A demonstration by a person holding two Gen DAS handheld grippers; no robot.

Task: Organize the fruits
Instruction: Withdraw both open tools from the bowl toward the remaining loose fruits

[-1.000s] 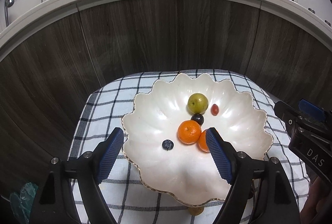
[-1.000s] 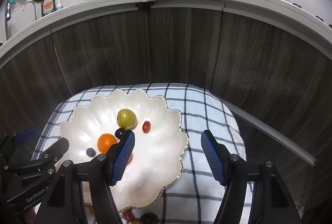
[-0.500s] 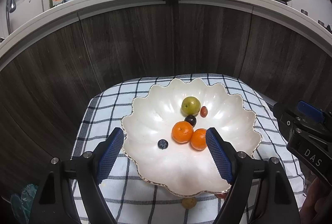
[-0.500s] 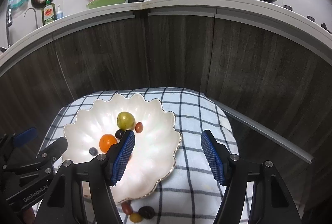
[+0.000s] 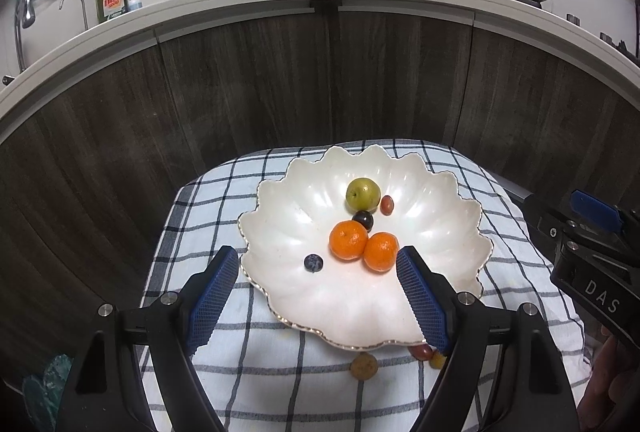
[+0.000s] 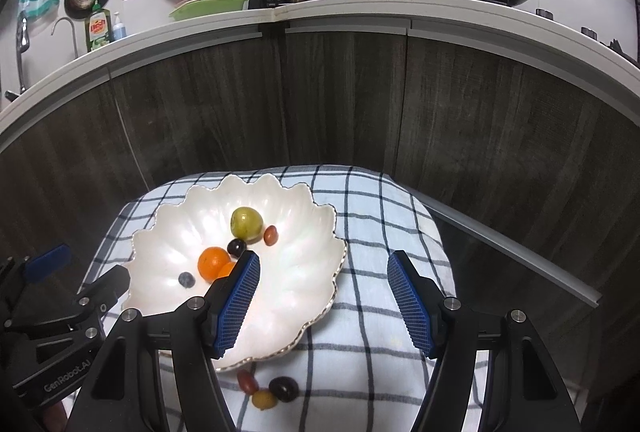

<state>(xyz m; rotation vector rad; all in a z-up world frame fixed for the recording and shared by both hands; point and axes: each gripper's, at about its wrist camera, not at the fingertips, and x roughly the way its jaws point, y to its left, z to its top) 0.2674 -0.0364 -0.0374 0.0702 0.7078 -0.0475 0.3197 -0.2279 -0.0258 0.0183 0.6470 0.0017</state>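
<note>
Task is partly done by my read. The scalloped white dish (image 5: pixel 440 191) sits on the checked cloth (image 5: pixel 224 191) and holds six pieces: a green fruit (image 5: pixel 362 194) toward the far side, a small red one (image 5: pixel 387 204) just right of it, a dark grape (image 5: pixel 363 220) touching the green fruit's near side, two mandarins (image 5: pixel 348 240) side by side in the middle, and a blueberry (image 5: pixel 313 262) alone to their left.

Still outside the dish, on the cloth just off its near rim: a red fruit (image 6: pixel 247 380), a yellow one (image 6: pixel 264 398) and a dark one (image 6: pixel 283 388), clustered together. In the left wrist view I also see a brownish-yellow fruit (image 5: pixel 364 365) lying on its own to the left there, so four left at my count.

Left gripper (image 5: pixel 318 274) is released, jaws wide, nothing between the pads, hanging over the near left of the dish. Right gripper (image 6: pixel 324 278) is also released and empty, over the dish's right rim and cloth.

Next I'd go for the loose cluster at the near edge.
</note>
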